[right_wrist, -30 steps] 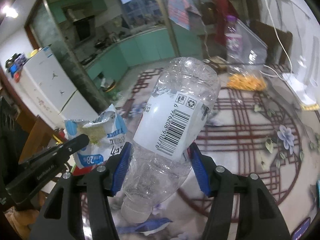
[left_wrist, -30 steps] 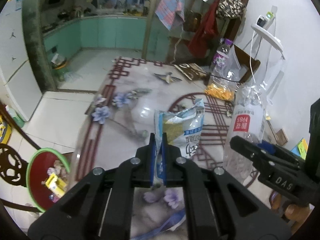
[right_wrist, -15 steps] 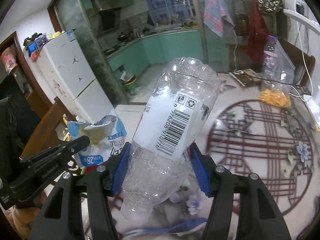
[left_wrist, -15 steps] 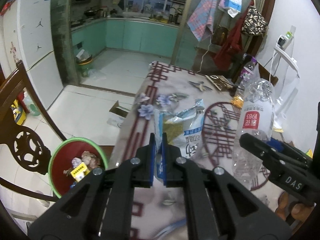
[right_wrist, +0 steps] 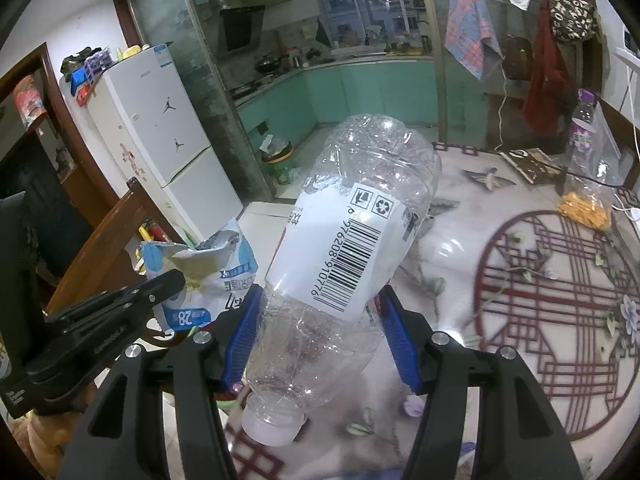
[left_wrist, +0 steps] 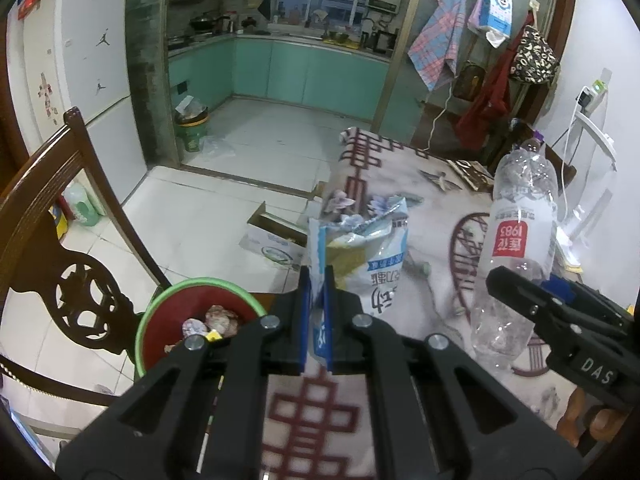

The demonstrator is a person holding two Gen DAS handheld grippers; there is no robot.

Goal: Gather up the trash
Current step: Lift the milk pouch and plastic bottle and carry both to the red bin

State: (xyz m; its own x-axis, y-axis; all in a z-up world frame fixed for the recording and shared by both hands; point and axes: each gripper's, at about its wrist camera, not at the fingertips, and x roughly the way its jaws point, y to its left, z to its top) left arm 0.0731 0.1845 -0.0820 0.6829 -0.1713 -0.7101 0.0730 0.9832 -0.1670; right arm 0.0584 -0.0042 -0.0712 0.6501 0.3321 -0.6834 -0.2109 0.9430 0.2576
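My left gripper [left_wrist: 316,320] is shut on a torn blue-and-white snack bag [left_wrist: 372,256] and holds it above the table's left edge; the bag also shows in the right wrist view [right_wrist: 208,276]. My right gripper [right_wrist: 316,336] is shut on an empty clear plastic bottle [right_wrist: 352,264], cap end down; the bottle also shows in the left wrist view [left_wrist: 516,256], to the right of the bag. A red trash bin with a green rim [left_wrist: 192,320] holding some scraps stands on the floor, below and left of the bag.
A dark wooden chair [left_wrist: 60,240] stands left of the bin. The patterned table [right_wrist: 540,280] carries another bottle [right_wrist: 580,132] and a bag of orange snacks [right_wrist: 584,208] at its far side. A cardboard box [left_wrist: 272,236] lies on the floor. A fridge [left_wrist: 80,80] stands far left.
Both grippers have drawn back and to the left from over the table, still holding the bag and bottle. The trash bin and chair have come further into the left wrist view.
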